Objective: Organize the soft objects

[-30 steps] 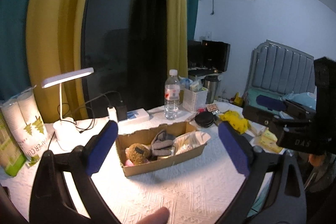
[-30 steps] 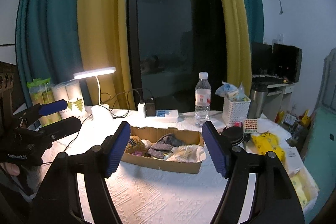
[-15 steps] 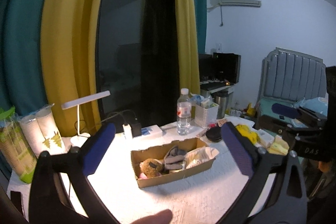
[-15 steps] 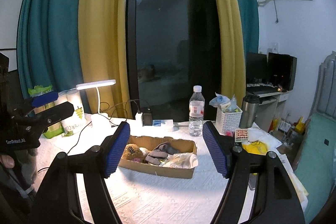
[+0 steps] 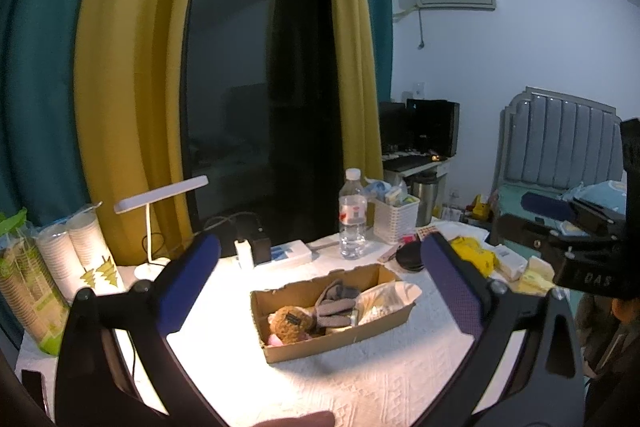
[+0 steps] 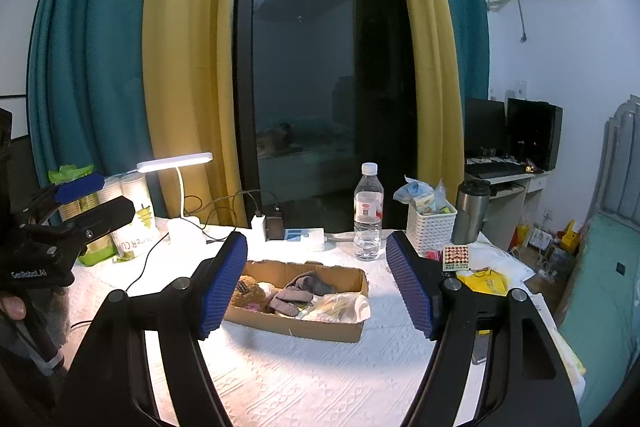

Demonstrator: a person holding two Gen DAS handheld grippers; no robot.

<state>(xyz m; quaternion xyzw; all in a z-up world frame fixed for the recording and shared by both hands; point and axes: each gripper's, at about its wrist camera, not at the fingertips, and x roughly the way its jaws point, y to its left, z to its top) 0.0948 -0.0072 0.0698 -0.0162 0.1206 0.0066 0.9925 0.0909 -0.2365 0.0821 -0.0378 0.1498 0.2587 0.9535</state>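
Hovering above the near edge of the table (image 5: 360, 387), the left gripper (image 5: 320, 275) had its blue-padded jaws spread wide with nothing between them. The right gripper (image 6: 316, 283) was held level beside it over the same near edge, its jaws also well apart and empty. Each gripper showed in the other's view, off to the side, and neither touched anything.

A shallow cardboard box (image 6: 296, 323) sat near the middle of the white textured tablecloth. Inside it lay the soft objects: a brown plush toy (image 5: 290, 323) at the left end, grey knitted socks (image 5: 334, 301) in the middle, and a white crumpled bag (image 5: 386, 299) at the right end, spilling a little over the rim. Something pink peeked out beside the plush toy, too small to tell what.

Along the far edge stood a lit desk lamp (image 6: 176, 163), a charger block (image 6: 274, 227) with cables, a water bottle (image 6: 368, 215) and a white basket (image 6: 430, 231) full of small packets. Stacked paper cups (image 5: 76, 247) stood at the far left corner. A yellow item (image 6: 484, 283) lay towards the right edge, well apart from the box. A fingertip showed at the bottom edge of the left wrist view.
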